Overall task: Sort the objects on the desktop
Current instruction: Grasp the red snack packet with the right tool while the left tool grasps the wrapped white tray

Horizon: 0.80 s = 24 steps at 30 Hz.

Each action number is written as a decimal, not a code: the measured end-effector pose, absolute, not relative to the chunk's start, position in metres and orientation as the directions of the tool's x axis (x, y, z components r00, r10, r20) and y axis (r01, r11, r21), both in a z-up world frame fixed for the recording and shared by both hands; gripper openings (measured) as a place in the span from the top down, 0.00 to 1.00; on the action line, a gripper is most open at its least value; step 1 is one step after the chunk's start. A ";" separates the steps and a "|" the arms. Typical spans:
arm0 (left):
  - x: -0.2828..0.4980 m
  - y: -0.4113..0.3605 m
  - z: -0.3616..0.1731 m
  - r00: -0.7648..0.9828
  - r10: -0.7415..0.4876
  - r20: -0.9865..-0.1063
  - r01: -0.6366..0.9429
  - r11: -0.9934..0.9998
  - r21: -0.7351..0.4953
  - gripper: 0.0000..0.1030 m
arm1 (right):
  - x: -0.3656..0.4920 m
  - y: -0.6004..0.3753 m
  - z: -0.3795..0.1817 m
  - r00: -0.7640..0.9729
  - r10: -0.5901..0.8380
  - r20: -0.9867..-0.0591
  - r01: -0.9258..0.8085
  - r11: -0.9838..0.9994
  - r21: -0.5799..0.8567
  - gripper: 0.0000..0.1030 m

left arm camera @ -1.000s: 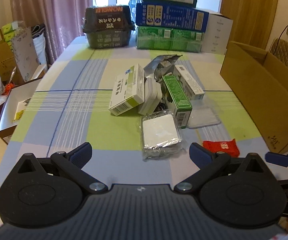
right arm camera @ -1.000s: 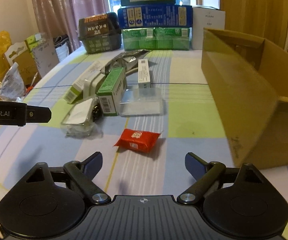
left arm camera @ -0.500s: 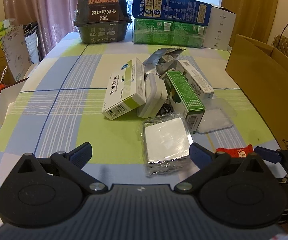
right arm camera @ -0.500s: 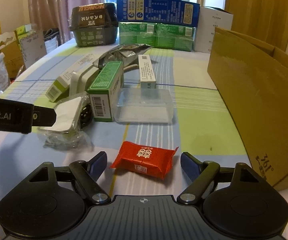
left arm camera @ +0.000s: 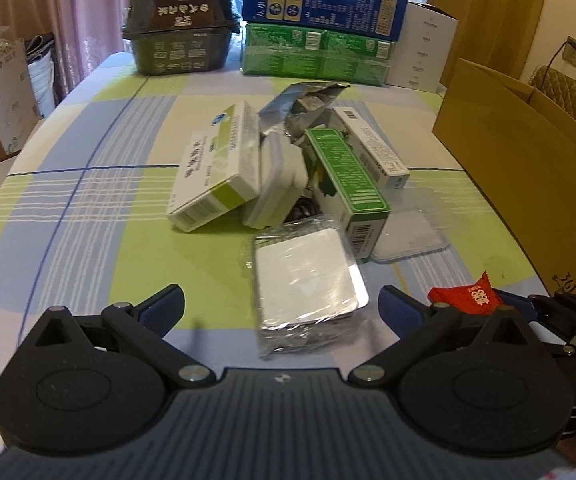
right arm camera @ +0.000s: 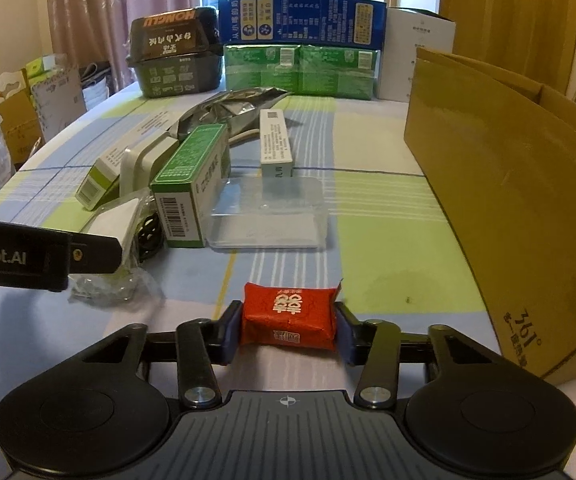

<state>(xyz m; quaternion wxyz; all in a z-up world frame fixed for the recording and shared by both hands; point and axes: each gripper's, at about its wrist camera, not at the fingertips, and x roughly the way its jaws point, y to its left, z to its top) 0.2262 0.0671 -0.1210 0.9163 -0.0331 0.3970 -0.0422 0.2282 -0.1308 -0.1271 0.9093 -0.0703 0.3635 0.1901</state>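
My right gripper (right arm camera: 288, 330) is shut on a small red packet (right arm camera: 288, 316), pinched between its blue pads low over the checked tablecloth. The same red packet (left arm camera: 466, 298) shows at the right edge of the left wrist view. My left gripper (left arm camera: 280, 312) is open, and a white square item in clear plastic wrap (left arm camera: 308, 276) lies between and just ahead of its fingers. Behind it is a pile: a green-and-white box (left arm camera: 216, 176), a white case (left arm camera: 276, 184), a green box (left arm camera: 348, 176), a narrow white box (left arm camera: 372, 148), a foil bag (left arm camera: 304, 100) and a clear plastic lid (right arm camera: 268, 216).
An open brown cardboard box (right arm camera: 508, 200) stands on the right side of the table. Stacked cartons (right arm camera: 300, 28) and a black container (right arm camera: 176, 56) line the far edge. The left gripper's side (right arm camera: 20, 258) reaches into the right wrist view. Bags and boxes (right arm camera: 4, 120) sit beyond the table's left edge.
My right gripper advanced onto the red packet and shut on it. My left gripper moved forward and lower toward the wrapped white item, staying open.
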 end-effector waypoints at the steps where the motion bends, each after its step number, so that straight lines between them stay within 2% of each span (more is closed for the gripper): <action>1: 0.228 0.065 -0.122 0.680 -0.110 -0.725 0.055 0.994 -0.099 0.02 | 0.228 -0.133 -0.127 0.665 0.293 -0.687 -0.395 0.919 0.009 0.59; 8: 0.241 0.055 -0.130 0.662 -0.121 -0.740 0.075 0.993 -0.095 0.16 | 0.227 -0.148 -0.125 0.663 0.292 -0.689 -0.385 0.923 0.021 0.59; 12: 0.245 0.050 -0.134 0.655 -0.120 -0.746 0.085 0.993 -0.086 0.30 | 0.227 -0.151 -0.125 0.659 0.297 -0.691 -0.383 0.923 0.030 0.59; 18: 0.242 0.046 -0.136 0.652 -0.089 -0.753 0.075 0.996 -0.053 0.39 | 0.225 -0.154 -0.124 0.654 0.302 -0.694 -0.383 0.923 0.041 0.59; 24: 0.232 0.043 -0.132 0.645 -0.069 -0.761 0.067 0.997 -0.034 0.41 | 0.220 -0.156 -0.121 0.644 0.315 -0.697 -0.392 0.919 0.054 0.60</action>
